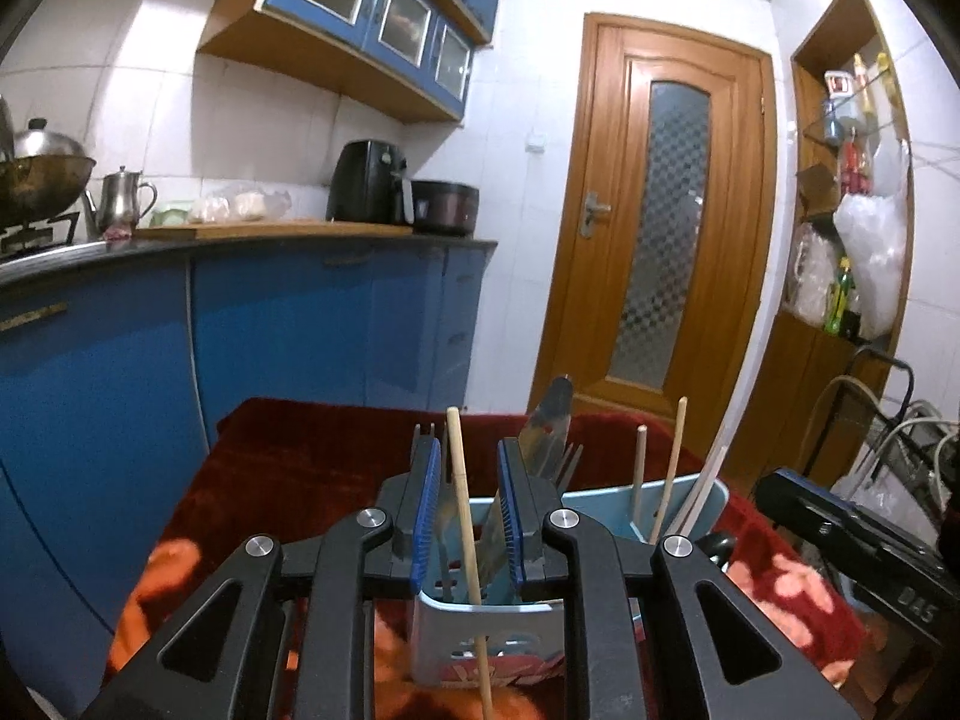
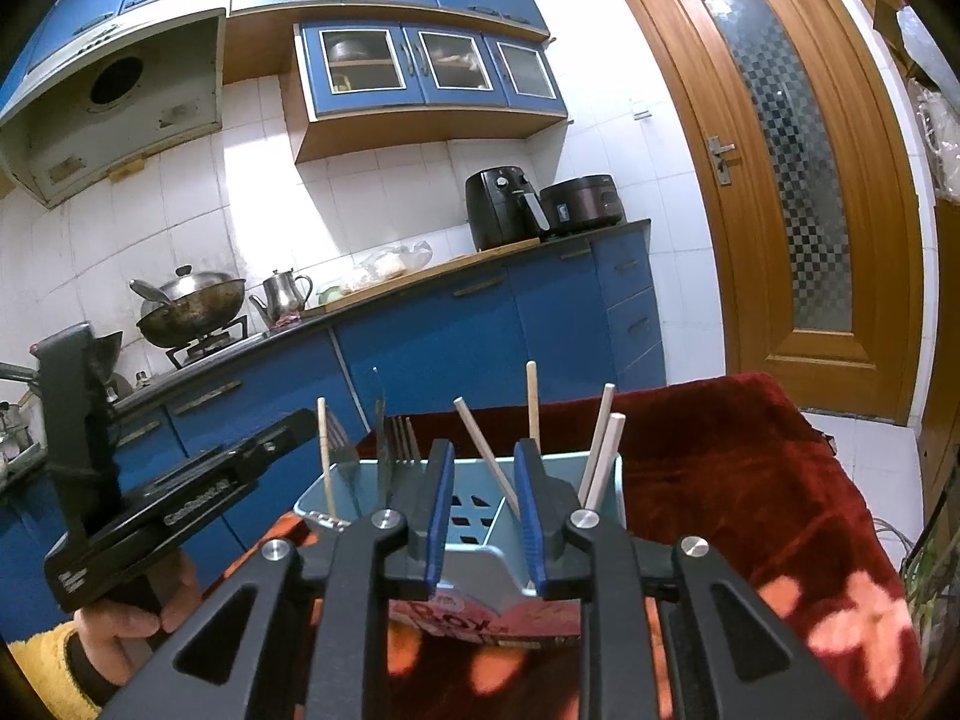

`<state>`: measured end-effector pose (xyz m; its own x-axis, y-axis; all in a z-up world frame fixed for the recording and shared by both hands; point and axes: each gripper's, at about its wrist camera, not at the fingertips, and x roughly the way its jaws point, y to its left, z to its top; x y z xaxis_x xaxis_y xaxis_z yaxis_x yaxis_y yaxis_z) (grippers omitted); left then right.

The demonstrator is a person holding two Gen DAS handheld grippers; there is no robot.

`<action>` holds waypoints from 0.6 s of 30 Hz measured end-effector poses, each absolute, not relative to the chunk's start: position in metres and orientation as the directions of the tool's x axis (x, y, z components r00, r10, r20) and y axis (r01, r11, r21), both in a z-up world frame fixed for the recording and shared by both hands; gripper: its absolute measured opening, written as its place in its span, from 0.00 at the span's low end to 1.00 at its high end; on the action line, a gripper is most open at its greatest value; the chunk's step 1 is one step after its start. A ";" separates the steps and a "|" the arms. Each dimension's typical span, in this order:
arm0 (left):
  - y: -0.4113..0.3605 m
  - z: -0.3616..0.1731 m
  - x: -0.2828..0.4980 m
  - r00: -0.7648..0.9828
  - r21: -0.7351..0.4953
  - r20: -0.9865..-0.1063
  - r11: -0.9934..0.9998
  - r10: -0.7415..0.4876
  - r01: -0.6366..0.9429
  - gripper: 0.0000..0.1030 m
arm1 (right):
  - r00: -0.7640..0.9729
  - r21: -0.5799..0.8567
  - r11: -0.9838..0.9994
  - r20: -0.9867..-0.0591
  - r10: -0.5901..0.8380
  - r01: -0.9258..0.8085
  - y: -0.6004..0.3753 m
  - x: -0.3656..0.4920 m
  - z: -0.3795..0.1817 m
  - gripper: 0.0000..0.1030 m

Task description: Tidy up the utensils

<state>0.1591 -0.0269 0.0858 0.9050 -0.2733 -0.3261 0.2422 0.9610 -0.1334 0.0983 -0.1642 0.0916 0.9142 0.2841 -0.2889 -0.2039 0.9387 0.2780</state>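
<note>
A light blue utensil caddy point(image 1: 702, 504) point(image 2: 474, 516) stands on a red floral cloth point(image 1: 288, 468) point(image 2: 750, 480). It holds forks point(image 2: 399, 447), a knife point(image 1: 549, 420) and several chopsticks point(image 1: 669, 468) point(image 2: 600, 456). My left gripper point(image 1: 469, 450) is open over the caddy's left compartment, with one wooden chopstick point(image 1: 465, 516) standing between its jaws, untouched. My right gripper point(image 2: 483, 450) is open over the caddy's right part, with a chopstick point(image 2: 486, 456) leaning between its jaws. The left gripper body point(image 2: 174, 492) shows in the right wrist view, held by a hand.
Blue kitchen cabinets point(image 1: 270, 324) and a dark counter with an air fryer point(image 1: 369, 183), a rice cooker point(image 1: 447, 207), a kettle point(image 1: 123, 195) and a wok point(image 2: 192, 303) lie behind. A wooden door point(image 1: 660, 228) is to the right. A shelf point(image 1: 852, 192) holds bottles and bags.
</note>
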 end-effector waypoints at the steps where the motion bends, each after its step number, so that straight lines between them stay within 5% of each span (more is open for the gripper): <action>1: -0.028 0.085 0.160 0.904 -0.126 -0.335 0.963 -0.267 0.238 0.19 | 0.912 0.282 0.937 -0.290 0.289 -0.207 -0.164 0.097 0.091 0.25; 18: -0.035 0.083 0.169 0.880 -0.106 -0.400 0.967 -0.256 0.233 0.05 | 0.903 0.303 0.923 -0.282 0.324 -0.236 -0.166 0.091 0.087 0.26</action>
<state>0.1694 -0.0346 0.0826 0.8801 -0.2564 -0.3996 0.2335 0.9666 -0.1059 0.0908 -0.1658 0.0866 0.9030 0.3238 -0.2824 -0.2361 0.9231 0.3035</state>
